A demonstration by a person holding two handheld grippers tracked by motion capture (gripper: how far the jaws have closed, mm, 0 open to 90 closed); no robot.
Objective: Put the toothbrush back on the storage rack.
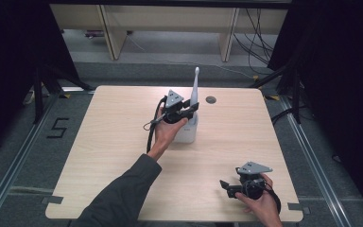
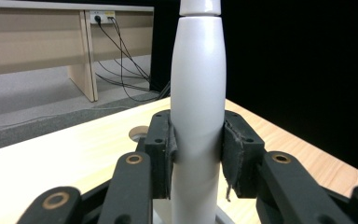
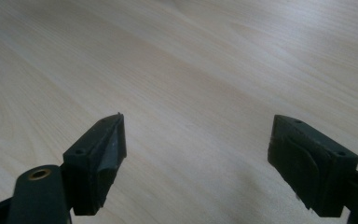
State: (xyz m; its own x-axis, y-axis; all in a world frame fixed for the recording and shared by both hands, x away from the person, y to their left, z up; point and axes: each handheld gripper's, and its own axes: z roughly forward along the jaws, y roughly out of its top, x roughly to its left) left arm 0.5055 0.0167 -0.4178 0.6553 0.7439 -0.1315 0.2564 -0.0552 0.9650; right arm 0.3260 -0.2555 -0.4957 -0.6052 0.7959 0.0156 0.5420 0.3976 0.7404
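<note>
Two grippers are in use, one in each of my hands. My left gripper is held out over the middle of the desk, my left forearm in a dark sleeve reaching forward from the bottom edge of the high view. The left hand is wrapped around the gripper body from below, with the grey three-cornered plate on top and the cable looping down beside my wrist. Its fingers are closed on the white toothbrush handle, one pad pressed against each side of the shaft. The handle stands upright in a white holder that rests on the desk near its centre, and the slim brush neck rises above the gripper.

My right gripper is held low at the near right of the desk, well apart from the holder. The right hand grips it from behind, and it points toward the left. Its fingers are spread wide with nothing between them, above bare wood grain.

Readable writing: a dark "5" is marked on the floor to the left of the desk.
</note>
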